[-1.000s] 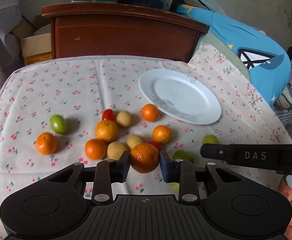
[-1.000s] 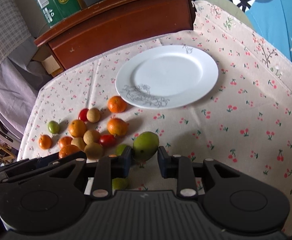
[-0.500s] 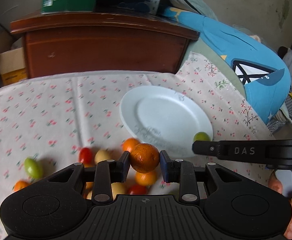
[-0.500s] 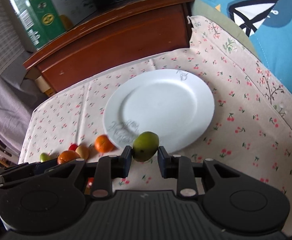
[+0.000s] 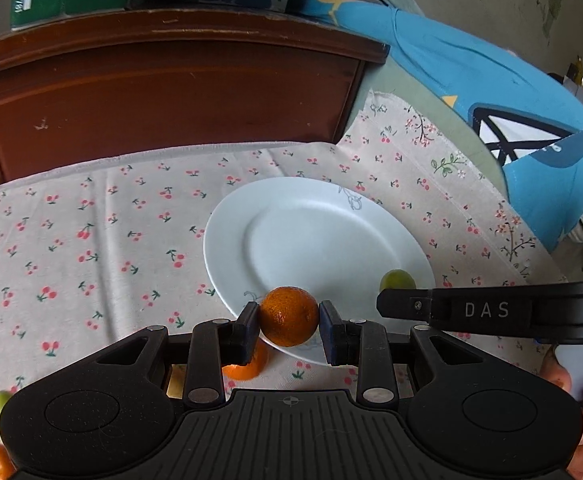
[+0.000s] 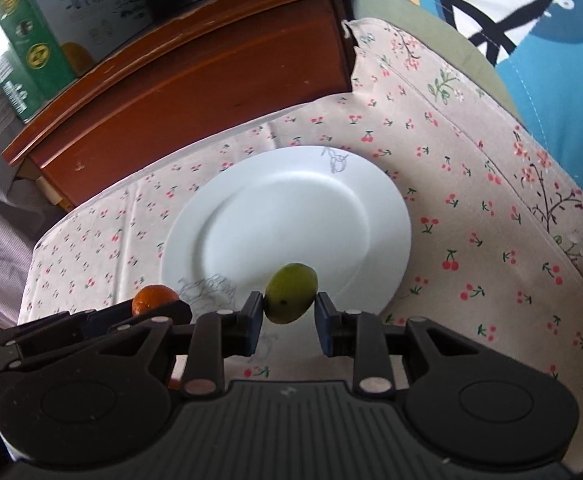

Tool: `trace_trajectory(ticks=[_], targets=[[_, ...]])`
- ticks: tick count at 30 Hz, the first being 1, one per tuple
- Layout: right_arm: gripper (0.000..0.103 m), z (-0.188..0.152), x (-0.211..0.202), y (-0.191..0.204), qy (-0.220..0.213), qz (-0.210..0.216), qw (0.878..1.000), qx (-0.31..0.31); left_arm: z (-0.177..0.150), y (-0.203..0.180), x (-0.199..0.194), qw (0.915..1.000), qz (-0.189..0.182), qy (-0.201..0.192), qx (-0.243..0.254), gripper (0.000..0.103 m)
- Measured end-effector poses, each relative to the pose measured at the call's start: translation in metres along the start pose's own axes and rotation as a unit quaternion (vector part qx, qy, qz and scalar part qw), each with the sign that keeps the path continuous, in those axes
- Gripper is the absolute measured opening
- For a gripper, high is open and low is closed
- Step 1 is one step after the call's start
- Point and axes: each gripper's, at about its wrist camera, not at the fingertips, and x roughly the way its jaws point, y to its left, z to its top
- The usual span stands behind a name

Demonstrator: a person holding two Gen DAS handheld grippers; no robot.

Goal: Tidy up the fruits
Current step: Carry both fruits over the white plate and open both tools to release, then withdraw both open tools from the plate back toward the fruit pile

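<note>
Left gripper [image 5: 289, 322] clamps a dimpled round orange [image 5: 288, 316]; right gripper [image 6: 284, 312] clamps a smooth oval mango [image 6: 290, 293].

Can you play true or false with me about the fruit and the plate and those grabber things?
1. The left hand-held gripper is holding an orange. True.
2. The right hand-held gripper is holding a red tomato. False: it grips a green mango.
3. The white plate already has fruit lying on it. False: nothing lies on it; both fruits are held in the air above its near edge.
4. The tablecloth has little cherries printed on it. True.
5. The plate is blue. False: it is white with a faint drawing near the rim.
</note>
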Motion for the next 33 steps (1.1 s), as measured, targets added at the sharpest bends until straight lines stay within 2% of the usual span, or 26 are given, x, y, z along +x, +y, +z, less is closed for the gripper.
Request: trace_trajectory(ticks=[9, 11, 16, 21, 28, 33], targets=[[0.032, 0.008, 0.016, -0.011, 0.006, -0.003, 1.000, 0.024, 0.004, -0.003, 0.018, 1.0000, 0.001, 0.003, 0.008, 0.033], [0.032, 0.012, 0.016, -0.014, 0.004, -0.002, 1.000, 0.026, 0.005, -0.003, 0.018, 0.9999, 0.009, -0.004, 0.010, 0.047], [0.032, 0.023, 0.012, -0.025, -0.026, -0.028, 0.999, 0.037, 0.006, 0.003, 0.019, 0.9994, 0.033, -0.012, 0.006, 0.059], [0.035, 0.031, 0.016, -0.036, -0.050, -0.082, 0.994, 0.044, 0.000, 0.008, 0.026, 0.9981, 0.062, 0.007, 0.005, 0.059], [0.035, 0.031, 0.035, -0.044, -0.022, -0.068, 0.995, 0.063, -0.002, 0.016, 0.023, 0.9975, 0.069, 0.002, -0.011, 0.063], [0.037, 0.030, 0.039, -0.035, -0.023, -0.073, 0.997, 0.026, -0.002, 0.023, 0.017, 0.9960, 0.086, 0.002, -0.022, 0.063]])
